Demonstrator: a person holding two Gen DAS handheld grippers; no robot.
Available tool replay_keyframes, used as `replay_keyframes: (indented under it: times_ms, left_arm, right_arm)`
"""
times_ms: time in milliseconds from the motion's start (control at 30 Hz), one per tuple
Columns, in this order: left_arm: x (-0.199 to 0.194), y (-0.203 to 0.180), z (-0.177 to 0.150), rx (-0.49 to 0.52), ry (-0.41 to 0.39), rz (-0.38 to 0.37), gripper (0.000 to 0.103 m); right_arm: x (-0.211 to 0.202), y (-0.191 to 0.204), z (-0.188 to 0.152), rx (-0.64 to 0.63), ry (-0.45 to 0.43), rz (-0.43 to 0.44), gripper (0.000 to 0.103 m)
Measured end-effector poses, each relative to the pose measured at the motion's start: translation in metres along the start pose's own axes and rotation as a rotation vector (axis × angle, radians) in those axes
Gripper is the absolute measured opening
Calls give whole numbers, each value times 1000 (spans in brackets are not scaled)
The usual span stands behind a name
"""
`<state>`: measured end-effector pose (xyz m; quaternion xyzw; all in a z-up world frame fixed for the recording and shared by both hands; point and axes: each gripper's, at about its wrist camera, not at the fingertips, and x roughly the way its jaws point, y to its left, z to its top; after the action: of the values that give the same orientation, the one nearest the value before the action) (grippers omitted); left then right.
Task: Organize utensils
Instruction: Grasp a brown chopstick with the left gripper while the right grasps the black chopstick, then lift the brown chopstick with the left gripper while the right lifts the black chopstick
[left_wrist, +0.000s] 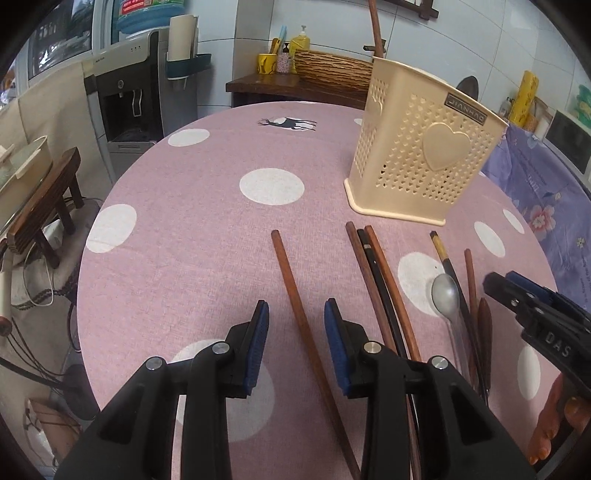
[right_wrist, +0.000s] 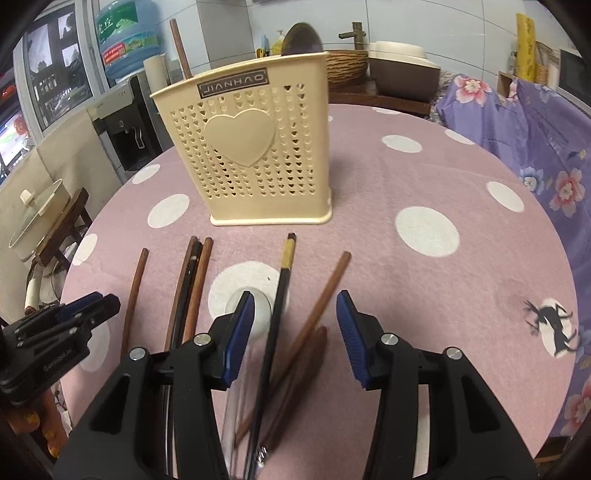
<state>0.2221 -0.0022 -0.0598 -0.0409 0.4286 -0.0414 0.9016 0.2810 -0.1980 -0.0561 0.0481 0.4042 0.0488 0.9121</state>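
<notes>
Table (left_wrist: 207, 236) (polka-dot cloth) bears holder (left_wrist: 417, 162), chopsticks (left_wrist: 384, 280), spoon (left_wrist: 445, 291)

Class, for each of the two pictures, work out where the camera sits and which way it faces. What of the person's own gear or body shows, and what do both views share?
Left wrist view: sits on the left gripper, looks forward and down over a lone brown chopstick on the table; the right gripper and fingers show at right.
Right wrist view: sits on the right gripper, looks down at the black chopstick; the left gripper shows at left.
Shared: the cream utensil holder, the chopsticks, the dotted pink tablecloth.
</notes>
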Motion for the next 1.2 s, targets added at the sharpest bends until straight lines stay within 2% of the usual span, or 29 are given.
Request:
replay_keyframes:
  times_ms: [133,400,500,667,933,1000,1200]
  left_arm:
    - [4,2,4,-8,3,10,33]
    - [20,9,12,-19,30,32,33]
    - [29,8,15,-23,46,39,33]
    - [40,2,18,-18,47,58,31]
    - [50,-3,28,-19,47,83,19]
    - [52,-5,29,-14,41,98,12]
    - [52,-4,30,-32,45,87,10]
  right_arm:
    - [25,10,15,-25,38,-12,38]
    - [63,17,26,-45,135,-99,34]
    - [66,19,28,-57,136,-133,33]
    - [67,19,28,-30,139,-123,25]
    - [69,18,31,-19,130,-125,13]
    - [69,18,31,-19,132,-123,10]
    - [72,13,35,-21,126,-114,10]
